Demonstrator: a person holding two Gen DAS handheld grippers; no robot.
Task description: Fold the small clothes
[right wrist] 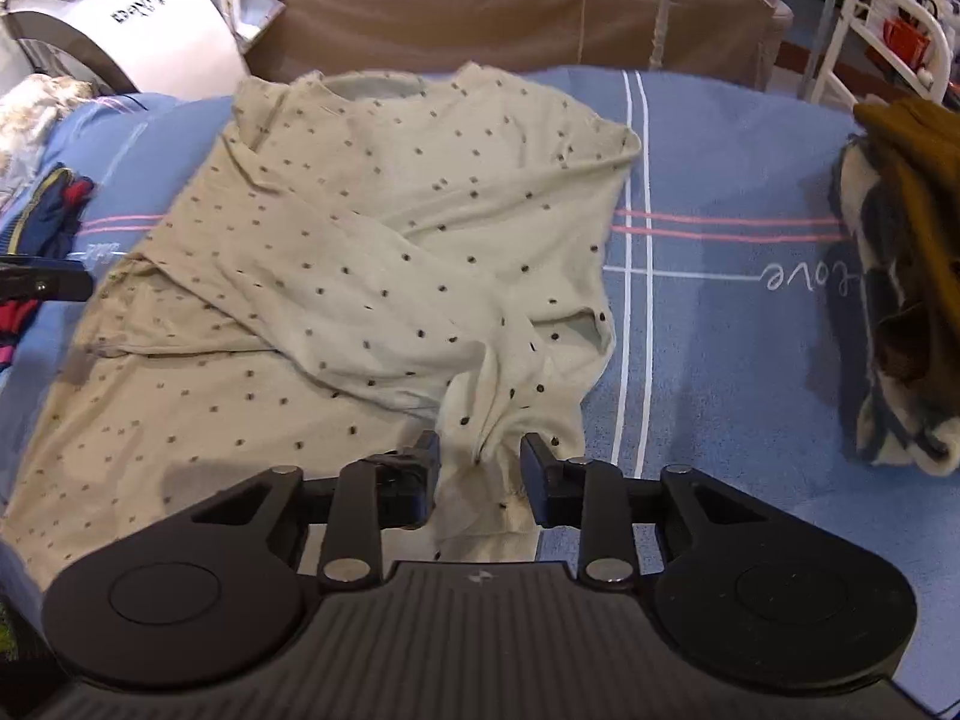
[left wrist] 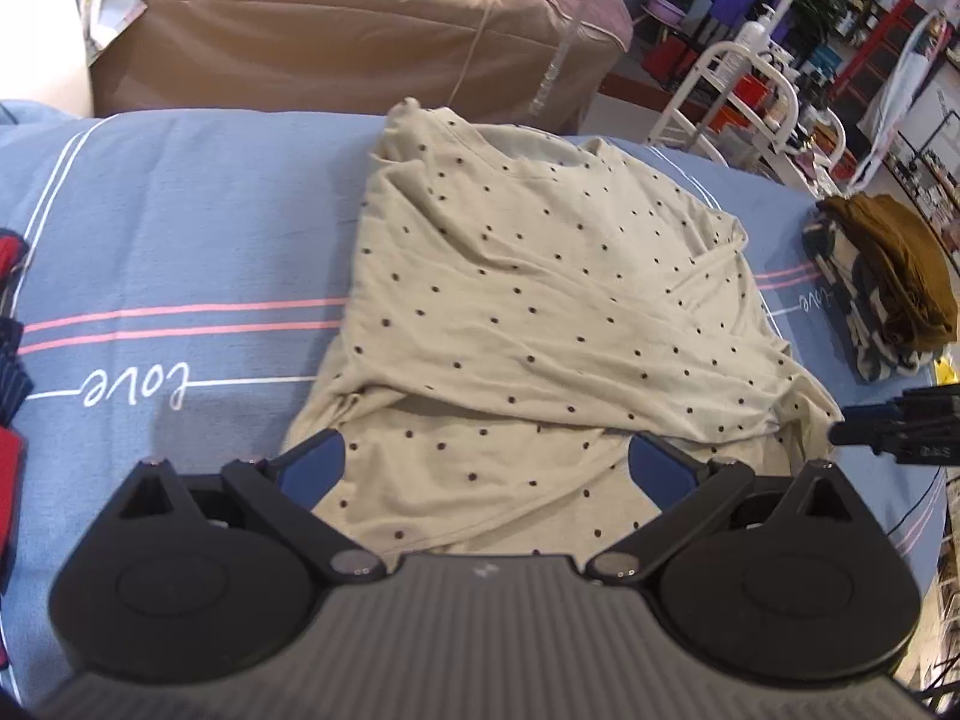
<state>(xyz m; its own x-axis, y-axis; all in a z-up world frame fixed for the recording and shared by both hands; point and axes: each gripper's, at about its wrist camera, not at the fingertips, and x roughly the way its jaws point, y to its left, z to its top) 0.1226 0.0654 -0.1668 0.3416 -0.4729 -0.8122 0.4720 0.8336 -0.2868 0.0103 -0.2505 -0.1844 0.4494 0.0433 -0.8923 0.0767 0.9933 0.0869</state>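
Cream cotton top with dark dots [right wrist: 372, 252] lies half-folded on the blue striped bedsheet [right wrist: 720, 312], long axis running away from both grippers. Right gripper [right wrist: 480, 474]: fingers part-spread, bunched sleeve cuff between them, pads not clearly pressing. Left gripper [left wrist: 486, 468]: fingers wide, straddling the near hem, empty. Right is nearer the loose fold.

Cream shirt [left wrist: 540, 300] with dark dots on a blue, pink-striped sheet [left wrist: 180, 240].
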